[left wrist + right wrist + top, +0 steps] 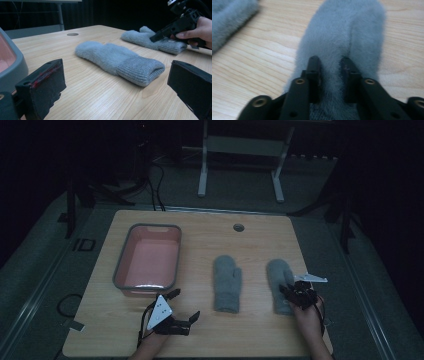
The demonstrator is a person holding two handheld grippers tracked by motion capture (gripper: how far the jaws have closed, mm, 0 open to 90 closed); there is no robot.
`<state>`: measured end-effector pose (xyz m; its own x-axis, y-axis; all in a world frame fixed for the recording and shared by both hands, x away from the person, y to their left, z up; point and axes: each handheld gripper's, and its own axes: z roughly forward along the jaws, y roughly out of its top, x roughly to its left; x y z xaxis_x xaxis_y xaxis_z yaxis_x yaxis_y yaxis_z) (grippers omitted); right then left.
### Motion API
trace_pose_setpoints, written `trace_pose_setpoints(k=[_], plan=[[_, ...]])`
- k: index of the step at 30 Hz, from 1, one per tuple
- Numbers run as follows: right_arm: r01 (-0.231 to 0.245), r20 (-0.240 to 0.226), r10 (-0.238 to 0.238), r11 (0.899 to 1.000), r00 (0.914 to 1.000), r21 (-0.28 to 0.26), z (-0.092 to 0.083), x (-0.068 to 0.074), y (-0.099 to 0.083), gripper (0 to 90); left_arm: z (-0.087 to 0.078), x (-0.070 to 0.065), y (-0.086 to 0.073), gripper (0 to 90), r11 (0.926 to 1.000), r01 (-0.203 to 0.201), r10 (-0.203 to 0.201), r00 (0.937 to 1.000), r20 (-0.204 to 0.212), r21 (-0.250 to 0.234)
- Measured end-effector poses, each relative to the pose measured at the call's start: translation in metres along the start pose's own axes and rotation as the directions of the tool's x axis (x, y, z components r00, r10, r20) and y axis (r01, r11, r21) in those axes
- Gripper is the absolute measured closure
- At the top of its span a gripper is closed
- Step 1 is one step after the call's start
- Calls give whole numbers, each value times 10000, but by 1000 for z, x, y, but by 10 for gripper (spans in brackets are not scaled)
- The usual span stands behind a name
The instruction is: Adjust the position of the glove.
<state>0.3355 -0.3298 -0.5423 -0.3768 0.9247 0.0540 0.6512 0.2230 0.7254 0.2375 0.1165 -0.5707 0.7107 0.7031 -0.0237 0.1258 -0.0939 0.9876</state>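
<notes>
- While the left gripper (184, 307) hovers low over the near left part of the pale wooden counter (260, 335), its fingers spread wide with nothing between them, the right gripper (289, 291) is down on the right-hand grey fuzzy mitten (278, 277).
- In the right gripper view the right gripper's (329, 62) fingers (314, 67) stand a narrow gap apart with a ridge of the mitten's (342, 32) pile bunched between them; they appear to pinch that fold, though how firmly they press cannot be told.
- The grip sits toward the ribbed cuff end, likely because the knit is firmer there and the whole mitten can hang from it when lifted.
- This mitten lies flat on the right half of the counter, its long axis running from the near edge away, cuff nearest the person and rounded tip pointing to the far side.
- A second grey fuzzy mitten (227, 282) lies parallel to it, well apart to its left, in the same direction.
- An oblong grey-rimmed bin with a pink inside (148, 256) stands at the left, open side up, probably where the mittens are to go.
- The left gripper looks to be waiting, aimed across at the nearer mitten's cuff (141, 70).
</notes>
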Motion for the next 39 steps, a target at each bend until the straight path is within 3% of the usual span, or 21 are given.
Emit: trace_pose_setpoints(k=[5, 9, 12, 15, 17, 19, 24, 27, 30, 34, 39], plan=[[68, -10, -68, 9999, 10000, -102, -7, 3, 5, 420, 0, 0, 0, 16, 10000, -9, 9, 10000, -9, -2], [242, 198, -237, 9995, 9995, -208, -5, 7, 7, 387, -1, -1, 0, 16, 10000, -15, 15, 10000, -1, 19], [516, 681, -500, 9984, 9964, -227, -1, 9, 5, 389, -1, -1, 0, 16, 10000, -9, 9, 10000, -4, 13], [405, 1031, -392, 9991, 9939, -110, 4, 8, 1, 420, -1, -1, 0, 16, 10000, 4, -4, 10000, -10, 13], [339, 914, -330, 9994, 9953, -78, 9, 7, -3, 456, -1, -1, 0, 16, 10000, -12, 12, 10000, -12, 24], [292, 898, -273, 9994, 9956, -199, 10, 8, -5, 524, -1, -1, 0, 16, 10000, -29, 29, 10000, -15, 25], [492, 1412, -447, 9984, 9890, -288, 11, 17, -6, 729, 0, -1, 0, 16, 10000, -52, 52, 10000, -40, -6], [388, 1606, -329, 9987, 9865, -337, 9, 22, -5, 797, -1, -1, 0, 16, 10000, -31, 31, 10000, -36, 9], [-435, 1191, 504, 9973, 9916, -599, 3, 24, 1, 808, -1, -1, 0, 16, 10000, 2, -2, 10000, -46, 8], [-374, 1301, 491, 9952, 9903, -907, -4, 41, 15, 808, -1, 0, 0, 16, 10000, 38, -38, 10000, -58, -15], [-767, 1200, 906, 9903, 9886, -1161, -4, 62, 33, 808, -1, -1, 0, 16, 10000, 6, -6, 10000, -65, -7]])
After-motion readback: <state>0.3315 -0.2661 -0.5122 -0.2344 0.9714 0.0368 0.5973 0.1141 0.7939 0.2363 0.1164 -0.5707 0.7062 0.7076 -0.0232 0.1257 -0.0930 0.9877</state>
